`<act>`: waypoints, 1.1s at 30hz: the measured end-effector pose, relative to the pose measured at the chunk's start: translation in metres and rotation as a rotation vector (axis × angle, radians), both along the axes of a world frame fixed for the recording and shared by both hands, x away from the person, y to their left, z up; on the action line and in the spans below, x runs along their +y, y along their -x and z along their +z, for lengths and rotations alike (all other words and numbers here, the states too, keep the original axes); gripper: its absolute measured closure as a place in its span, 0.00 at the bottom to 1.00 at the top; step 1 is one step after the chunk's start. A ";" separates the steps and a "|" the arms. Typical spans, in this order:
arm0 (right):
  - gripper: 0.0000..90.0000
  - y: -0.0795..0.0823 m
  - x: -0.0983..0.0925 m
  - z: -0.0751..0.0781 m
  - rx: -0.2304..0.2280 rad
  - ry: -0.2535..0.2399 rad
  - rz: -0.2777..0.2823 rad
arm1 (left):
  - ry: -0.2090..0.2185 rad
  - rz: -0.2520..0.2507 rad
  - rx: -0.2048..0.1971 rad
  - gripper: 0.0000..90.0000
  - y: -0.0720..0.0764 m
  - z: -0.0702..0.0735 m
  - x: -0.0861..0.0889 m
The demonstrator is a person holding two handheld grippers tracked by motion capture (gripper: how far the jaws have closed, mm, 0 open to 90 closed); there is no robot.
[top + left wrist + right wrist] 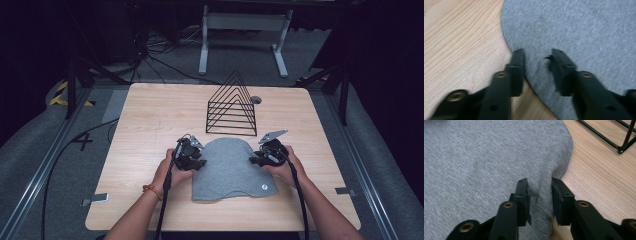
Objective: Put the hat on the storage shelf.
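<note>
A: Entry, grey knit cap (pixel 231 167); it lies flat on the wooden surface (pixel 145 125), near the person's edge, rounded crown toward the far side, straight hem toward the person; a small round tag (pixel 263 187) sits by the hem at the cap's right corner.

B: Left tongs (pixel 197 159)?

A: At the cap's left edge; in the left gripper view the left tongs (pixel 537 58) are set narrow, astride that edge; one jaw over the bare wood, the other over the knit, with a strip of grey fabric between them; whether the pads press the fabric, the blur there does not let one tell.

B: Right tongs (pixel 255 159)?

A: At the cap's right edge; in the right gripper view the right tongs (pixel 539 185) are likewise narrow, a raised fold of the cap (pixel 486 157) standing between the two jaws; the fabric puckers at that spot, close to where the edge meets the wood; the jaws look close on the fold, though contact cannot be confirmed.

B: Anything else on the surface?

A: A black wire rack (pixel 231 106) of nested triangles, upright, just beyond the cap's crown and apart from it; a small grey disc (pixel 256 99) at its far right side; each hand holds its tongs low, cables trailing back toward the person.
</note>
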State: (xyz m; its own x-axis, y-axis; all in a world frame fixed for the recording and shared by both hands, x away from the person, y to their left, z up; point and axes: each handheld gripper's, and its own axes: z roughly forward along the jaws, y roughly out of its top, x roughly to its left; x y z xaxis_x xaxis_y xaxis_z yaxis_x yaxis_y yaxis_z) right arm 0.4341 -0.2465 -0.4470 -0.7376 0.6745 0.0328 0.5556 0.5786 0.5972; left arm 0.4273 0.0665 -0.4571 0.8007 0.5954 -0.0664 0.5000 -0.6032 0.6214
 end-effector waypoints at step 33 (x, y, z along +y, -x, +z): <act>0.95 0.035 -0.041 0.156 -0.354 -0.265 0.016 | 0.163 -0.131 -0.315 0.95 0.003 0.157 -0.018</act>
